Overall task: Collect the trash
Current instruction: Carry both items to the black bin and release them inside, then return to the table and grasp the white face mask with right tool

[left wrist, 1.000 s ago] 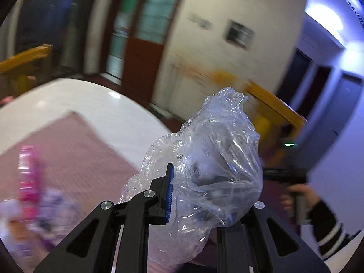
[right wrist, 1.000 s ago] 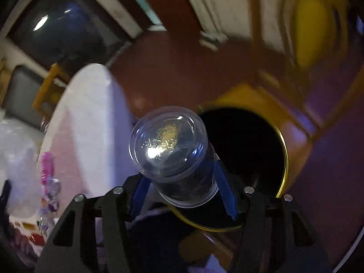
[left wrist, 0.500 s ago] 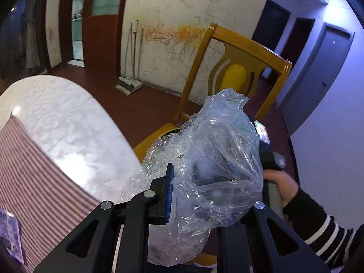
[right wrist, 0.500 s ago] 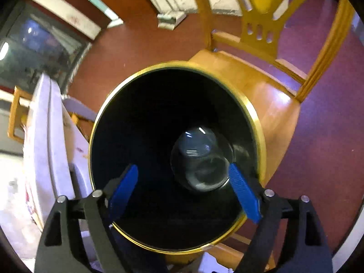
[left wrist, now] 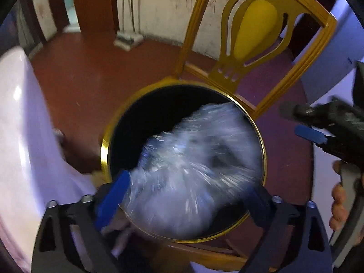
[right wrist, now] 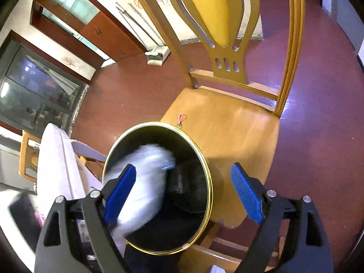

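A black trash bin with a gold rim [left wrist: 104, 150] [right wrist: 210, 182] stands on a wooden chair seat. A crumpled clear plastic bag [left wrist: 191, 173] [right wrist: 141, 186], motion-blurred, is dropping into the bin's mouth. My left gripper [left wrist: 182, 198] is open right above the bin, with the bag loose between its blue pads. My right gripper [right wrist: 186, 193] is open and empty, held above the bin's right rim; it also shows at the right edge of the left wrist view [left wrist: 327, 125]. The clear cup is not visible inside the dark bin.
The yellow wooden chair [right wrist: 238, 132] [left wrist: 254, 29] has its tall backrest beyond the bin. The white round table edge [left wrist: 20, 136] [right wrist: 56, 159] lies to the left. Red-brown floor [right wrist: 318, 136] surrounds the chair. A dustpan [right wrist: 157, 55] stands by the wall.
The left gripper swung over the bin, opened and released the plastic bag, which now falls in. The right gripper dropped the clear cup into the bin earlier, stayed open and pulled back to the right.
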### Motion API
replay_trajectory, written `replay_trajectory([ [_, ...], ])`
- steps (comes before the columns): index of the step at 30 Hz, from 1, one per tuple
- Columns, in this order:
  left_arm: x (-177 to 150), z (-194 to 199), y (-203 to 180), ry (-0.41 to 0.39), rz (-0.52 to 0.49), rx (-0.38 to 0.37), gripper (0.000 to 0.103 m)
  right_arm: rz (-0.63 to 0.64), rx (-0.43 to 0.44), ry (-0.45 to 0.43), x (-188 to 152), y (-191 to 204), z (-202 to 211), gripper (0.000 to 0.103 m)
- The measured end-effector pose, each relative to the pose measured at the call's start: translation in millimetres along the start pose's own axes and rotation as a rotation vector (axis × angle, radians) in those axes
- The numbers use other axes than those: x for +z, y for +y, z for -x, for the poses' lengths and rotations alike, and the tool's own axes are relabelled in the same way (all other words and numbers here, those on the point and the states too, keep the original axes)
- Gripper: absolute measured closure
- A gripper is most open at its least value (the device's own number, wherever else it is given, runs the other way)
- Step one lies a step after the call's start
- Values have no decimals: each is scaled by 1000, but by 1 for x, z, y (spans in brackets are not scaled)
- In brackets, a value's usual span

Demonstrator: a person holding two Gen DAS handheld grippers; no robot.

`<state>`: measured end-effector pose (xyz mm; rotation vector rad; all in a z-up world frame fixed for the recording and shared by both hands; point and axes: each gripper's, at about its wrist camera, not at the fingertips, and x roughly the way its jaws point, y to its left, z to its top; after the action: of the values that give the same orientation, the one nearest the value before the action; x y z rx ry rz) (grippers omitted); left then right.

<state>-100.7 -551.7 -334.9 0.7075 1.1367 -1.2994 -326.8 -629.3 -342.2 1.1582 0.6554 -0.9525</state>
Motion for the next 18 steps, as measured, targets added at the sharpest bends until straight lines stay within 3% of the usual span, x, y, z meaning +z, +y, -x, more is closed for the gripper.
replay_trajectory([
  [7,-3,10,-6,-25,-13,-39,6,-5,3,-14,3,-2,-3,18],
  [11,-9,29,-7,-82,-14,-78,6,18,18,-12,1,7,-4,18],
  [15,-18,88,-5,-276,-64,-63,6,33,30,-17,-1,18,-2,18],
  [18,-34,148,16,-468,-36,27,6,79,60,-33,-3,41,6,18],
])
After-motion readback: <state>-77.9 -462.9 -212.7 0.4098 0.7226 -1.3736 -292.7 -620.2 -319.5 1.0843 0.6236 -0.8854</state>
